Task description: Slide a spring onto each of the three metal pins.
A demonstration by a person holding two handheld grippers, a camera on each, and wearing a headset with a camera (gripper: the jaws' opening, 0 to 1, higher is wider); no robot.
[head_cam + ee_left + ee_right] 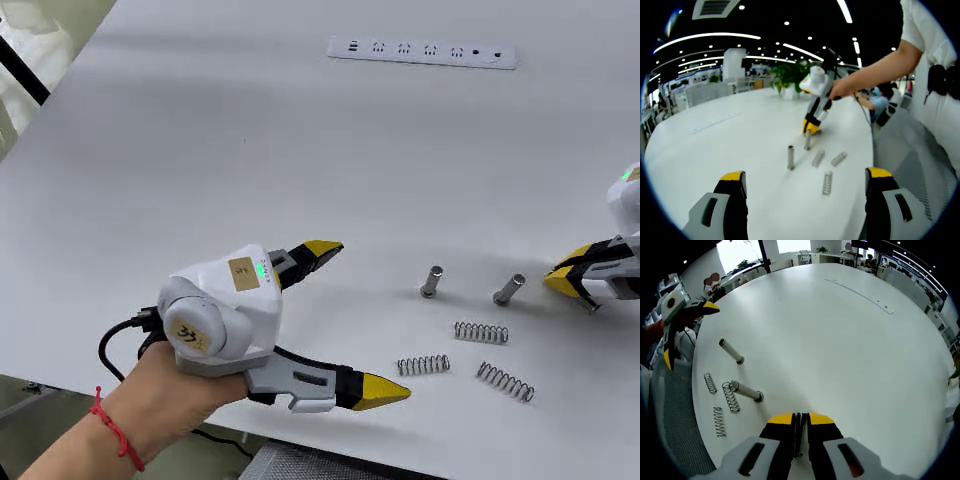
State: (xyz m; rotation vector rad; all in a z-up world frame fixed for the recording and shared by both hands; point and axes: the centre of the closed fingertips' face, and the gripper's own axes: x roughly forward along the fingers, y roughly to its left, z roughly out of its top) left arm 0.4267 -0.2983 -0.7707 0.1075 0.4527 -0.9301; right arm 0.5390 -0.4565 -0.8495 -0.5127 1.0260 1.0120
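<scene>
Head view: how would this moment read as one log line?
left gripper open | right gripper shut on thin metal part | two pins standing, bare | three springs lying loose on table

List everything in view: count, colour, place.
Table: one, white, under everything.
Power strip: one, white, on the table's far side.
Standing pins: two, silver, upright mid-table.
Springs: three, silver, lying just nearer than those pins.
Held pin: one, silver, apparently a pin, clamped in the right gripper.
Left gripper: one, white, black and yellow, open, near the front edge.
Right gripper: one, same colours, shut, beside one standing pin.
Hand: one, red cord at wrist, holding the left gripper.
</scene>
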